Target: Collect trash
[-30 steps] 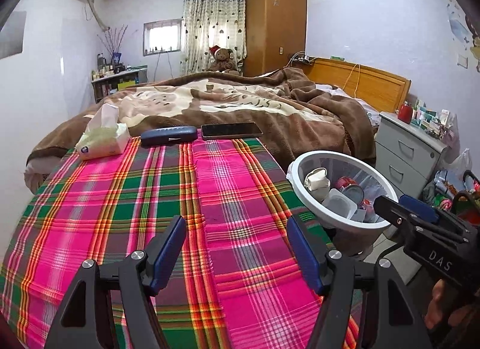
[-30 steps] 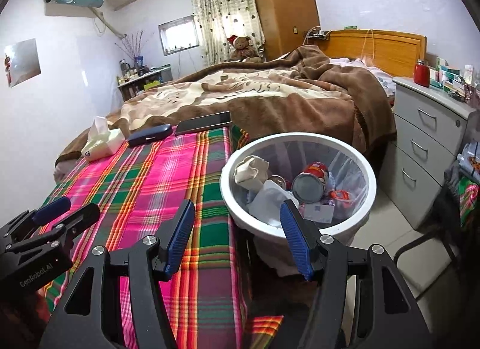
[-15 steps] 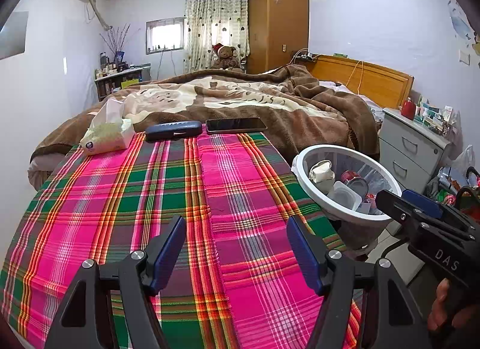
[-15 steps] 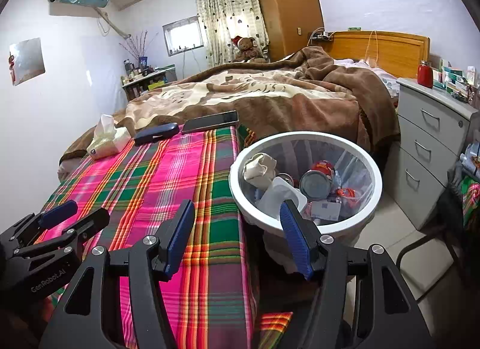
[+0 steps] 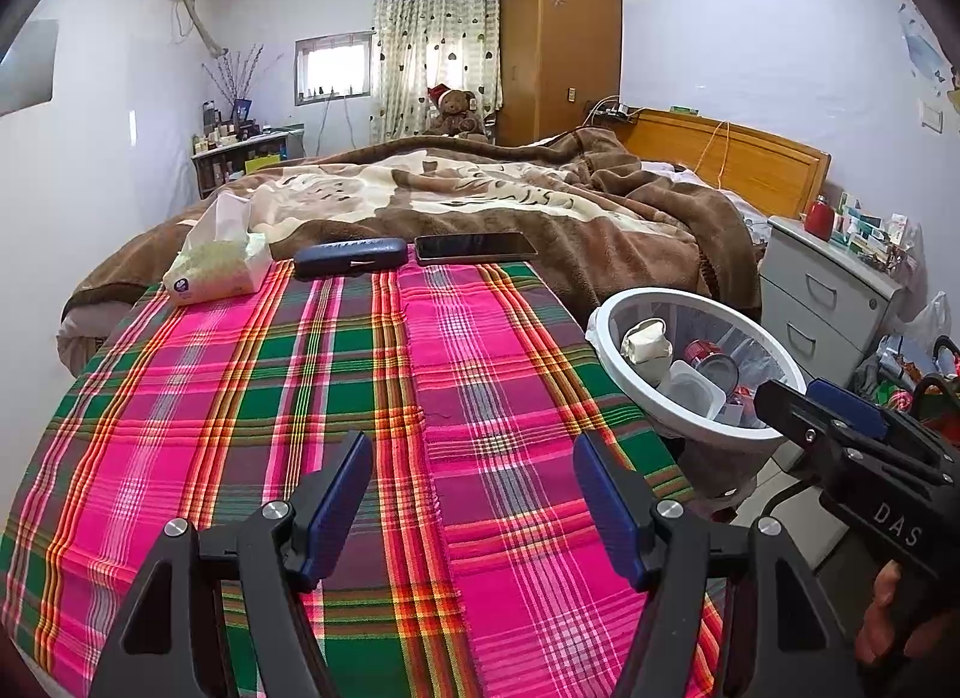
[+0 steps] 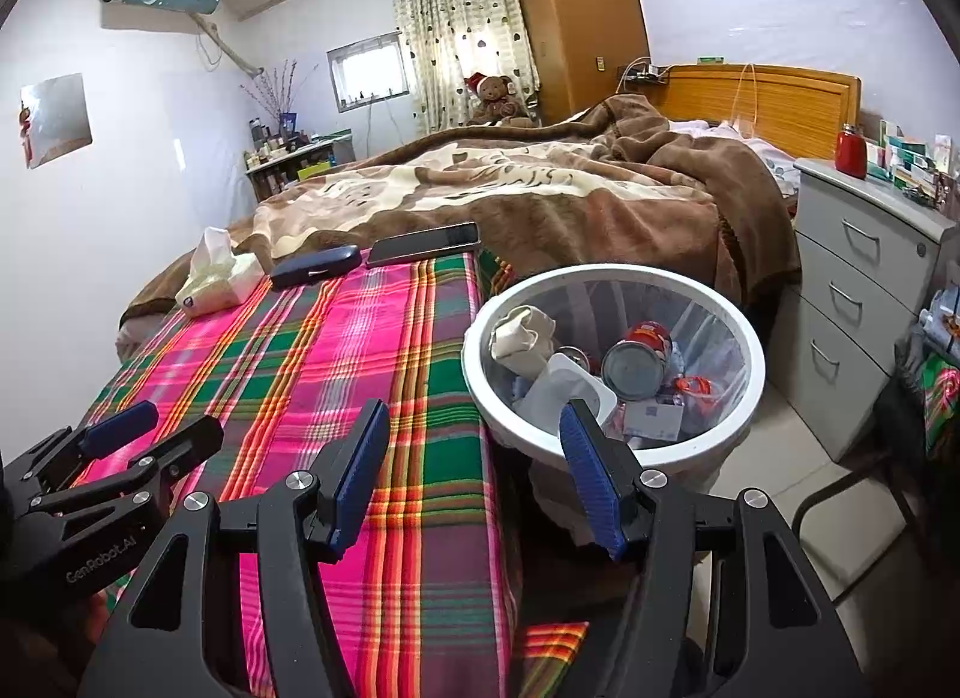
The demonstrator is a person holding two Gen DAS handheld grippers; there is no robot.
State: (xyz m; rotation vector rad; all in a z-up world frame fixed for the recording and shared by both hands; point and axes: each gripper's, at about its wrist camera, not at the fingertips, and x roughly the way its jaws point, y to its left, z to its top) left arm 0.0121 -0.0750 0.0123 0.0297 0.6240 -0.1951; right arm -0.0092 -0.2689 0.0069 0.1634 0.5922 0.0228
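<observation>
Both the left gripper (image 5: 471, 503) and right gripper (image 6: 474, 473) hover with jaws spread wide and empty. The white round plastic trash bin (image 6: 735, 428), holding cans, cups and crumpled paper, stands beside the pink-and-green plaid bedspread (image 5: 252, 392).

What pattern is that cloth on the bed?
The cloth is plaid: pink, green and orange stripes. The left wrist view shows it best.

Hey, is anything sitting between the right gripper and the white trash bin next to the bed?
Nothing visible. The right gripper has its jaws open and empty, and the trash bin sits just ahead of it with its mouth uncovered. The plaid cloth lies left of that path, and the left gripper is off to the side.
</observation>
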